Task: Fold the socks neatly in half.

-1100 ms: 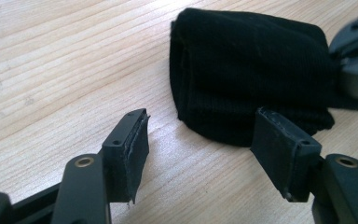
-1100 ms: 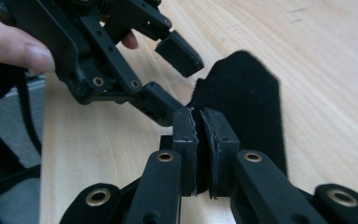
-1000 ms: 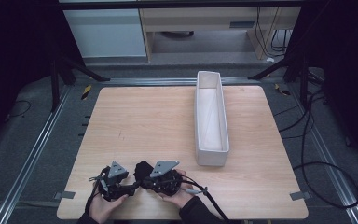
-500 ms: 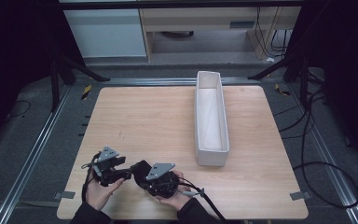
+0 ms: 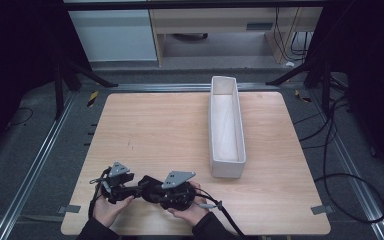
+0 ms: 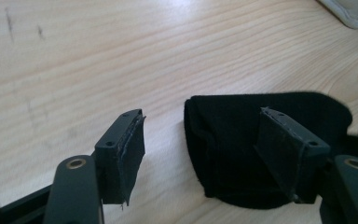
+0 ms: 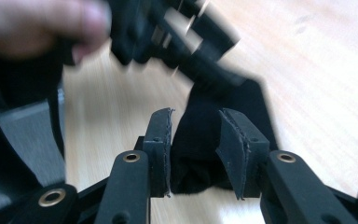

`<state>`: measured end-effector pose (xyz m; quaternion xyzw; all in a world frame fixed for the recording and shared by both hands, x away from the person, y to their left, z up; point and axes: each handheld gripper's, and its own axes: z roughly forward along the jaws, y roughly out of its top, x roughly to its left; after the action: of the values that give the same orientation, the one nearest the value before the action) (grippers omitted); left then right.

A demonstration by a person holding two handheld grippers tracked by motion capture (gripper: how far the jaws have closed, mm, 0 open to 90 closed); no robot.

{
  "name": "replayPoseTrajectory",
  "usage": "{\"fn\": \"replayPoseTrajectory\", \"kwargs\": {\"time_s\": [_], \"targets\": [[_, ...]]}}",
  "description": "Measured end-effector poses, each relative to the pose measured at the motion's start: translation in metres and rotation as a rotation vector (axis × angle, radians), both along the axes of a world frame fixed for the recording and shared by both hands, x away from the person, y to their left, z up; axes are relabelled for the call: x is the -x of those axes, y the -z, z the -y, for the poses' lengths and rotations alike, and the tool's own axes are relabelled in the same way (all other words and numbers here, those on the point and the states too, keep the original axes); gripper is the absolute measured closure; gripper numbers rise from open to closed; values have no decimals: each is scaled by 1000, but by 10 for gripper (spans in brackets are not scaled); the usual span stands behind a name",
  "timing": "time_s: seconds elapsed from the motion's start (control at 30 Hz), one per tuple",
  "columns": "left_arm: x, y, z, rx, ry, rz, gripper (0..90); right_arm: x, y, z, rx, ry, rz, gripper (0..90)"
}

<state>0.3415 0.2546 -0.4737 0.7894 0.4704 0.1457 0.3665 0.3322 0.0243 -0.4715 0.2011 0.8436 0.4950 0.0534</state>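
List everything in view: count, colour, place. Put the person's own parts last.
black cloth: one, black, near edge of the table, between the two tools
long tray: one, white, right half of the table, running front to back
table: one, light wood, centre
metal rails: two, grey, on the floor along the table's sides
cables: several, black, floor at right
left tool: one, black, jaws open, cloth's edge between them
right tool: one, black, jaws just opening, cloth between them
hands: two, near edge
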Motion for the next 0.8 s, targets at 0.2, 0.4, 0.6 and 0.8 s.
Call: {"fn": "replayPoseTrajectory", "kwargs": {"time_s": [0.2, 0.4, 0.6, 0.8], "targets": [[10, 3, -3, 1, -11, 8, 303, -10, 0, -5, -13, 78, -21, 656], [18, 6, -3, 7, 1, 13, 283, -4, 18, -9, 43, 60, -43, 615], [20, 6, -2, -3, 0, 24, 285, -2, 11, -3, 23, 58, -25, 592], [21, 7, -3, 5, -1, 25, 285, -18, 10, -6, -2, 118, -18, 651]]}}
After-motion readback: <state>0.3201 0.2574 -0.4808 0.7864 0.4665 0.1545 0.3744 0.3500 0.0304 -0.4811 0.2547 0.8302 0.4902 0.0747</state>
